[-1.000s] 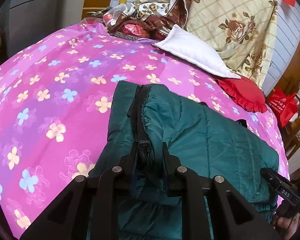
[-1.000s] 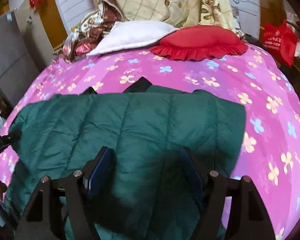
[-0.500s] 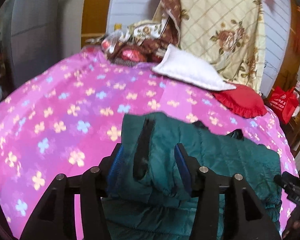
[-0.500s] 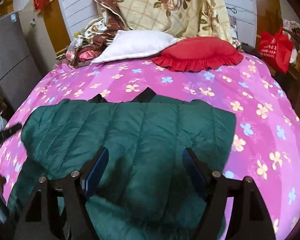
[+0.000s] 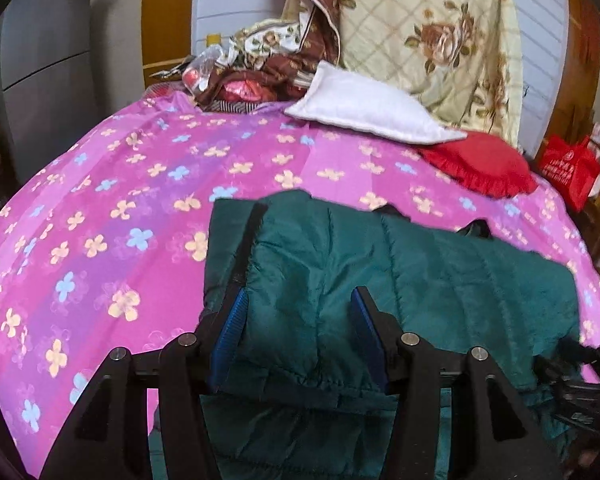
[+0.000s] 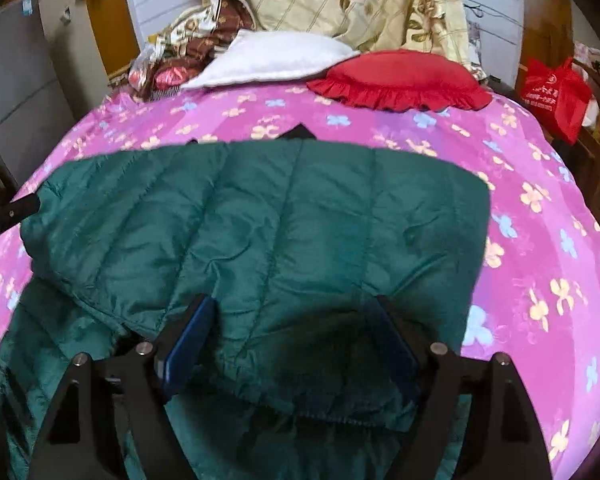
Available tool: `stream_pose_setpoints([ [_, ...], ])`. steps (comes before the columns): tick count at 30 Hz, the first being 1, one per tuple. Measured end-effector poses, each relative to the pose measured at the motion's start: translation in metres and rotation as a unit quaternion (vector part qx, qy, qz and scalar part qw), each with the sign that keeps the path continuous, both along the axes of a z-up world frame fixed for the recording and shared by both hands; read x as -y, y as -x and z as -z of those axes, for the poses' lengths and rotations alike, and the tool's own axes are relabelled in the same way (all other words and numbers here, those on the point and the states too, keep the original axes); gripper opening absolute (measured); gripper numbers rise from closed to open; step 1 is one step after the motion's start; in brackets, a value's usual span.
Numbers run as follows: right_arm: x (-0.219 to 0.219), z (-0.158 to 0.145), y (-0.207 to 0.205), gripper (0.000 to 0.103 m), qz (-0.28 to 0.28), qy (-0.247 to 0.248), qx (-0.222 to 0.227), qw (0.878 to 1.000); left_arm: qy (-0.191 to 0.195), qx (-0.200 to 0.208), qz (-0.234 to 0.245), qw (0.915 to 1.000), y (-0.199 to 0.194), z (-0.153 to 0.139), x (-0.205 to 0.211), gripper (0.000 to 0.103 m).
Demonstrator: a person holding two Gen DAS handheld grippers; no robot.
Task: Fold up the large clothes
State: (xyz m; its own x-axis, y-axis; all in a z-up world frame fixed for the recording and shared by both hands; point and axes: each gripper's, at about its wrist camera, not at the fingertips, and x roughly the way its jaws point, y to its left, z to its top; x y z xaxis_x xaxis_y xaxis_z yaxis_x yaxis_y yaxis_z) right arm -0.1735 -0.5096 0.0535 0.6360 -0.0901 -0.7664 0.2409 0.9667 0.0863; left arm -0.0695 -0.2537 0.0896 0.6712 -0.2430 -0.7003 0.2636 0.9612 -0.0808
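A dark green quilted jacket (image 5: 440, 272) lies folded across the pink flowered bedsheet (image 5: 100, 208), with its black zipper edge (image 5: 246, 240) on the left. My left gripper (image 5: 298, 320) hovers open over the jacket's near left fold, and its blue pads stand clear of the cloth. In the right wrist view the jacket (image 6: 280, 220) fills the middle. My right gripper (image 6: 292, 340) is above the jacket's near hem. Its jaws are opening, with cloth below them but not pinched. A black finger (image 6: 16, 212) of the left gripper shows at the left edge.
At the head of the bed lie a white pillow (image 6: 276, 60), a red ruffled cushion (image 6: 400, 76) and a heap of floral quilts (image 5: 420, 28). A red bag (image 6: 556, 92) hangs at the right. A grey cabinet (image 5: 48, 60) stands to the left.
My left gripper let go of the jacket's zipper edge, opened and drew back and up. My right gripper spread wider and pulled back. The jacket stays folded on the bed.
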Motion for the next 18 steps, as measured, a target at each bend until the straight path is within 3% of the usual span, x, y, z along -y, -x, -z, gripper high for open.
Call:
stream_pose_setpoints([
  [3,0.0,-0.009,0.001,0.083,-0.013,0.003,-0.004,1.0,-0.015,-0.013,-0.001,0.9998,-0.006,0.012,0.006,0.035],
  [6,0.008,-0.029,0.015,0.083,0.0,-0.001,0.037,0.999,-0.012,-0.024,-0.002,0.9996,-0.011,0.021,0.008,0.035],
  [9,0.019,-0.036,0.018,0.083,0.017,0.013,0.048,0.999,-0.014,-0.025,-0.001,0.9996,-0.013,0.024,0.009,0.035],
  [12,0.034,-0.029,0.009,0.083,0.041,0.027,0.031,0.998,-0.021,-0.022,0.006,0.9995,-0.014,0.028,0.014,0.035],
  [18,0.053,0.005,-0.012,0.085,0.043,0.004,0.012,0.999,-0.03,-0.017,0.016,0.9993,-0.021,0.036,0.022,0.041],
])
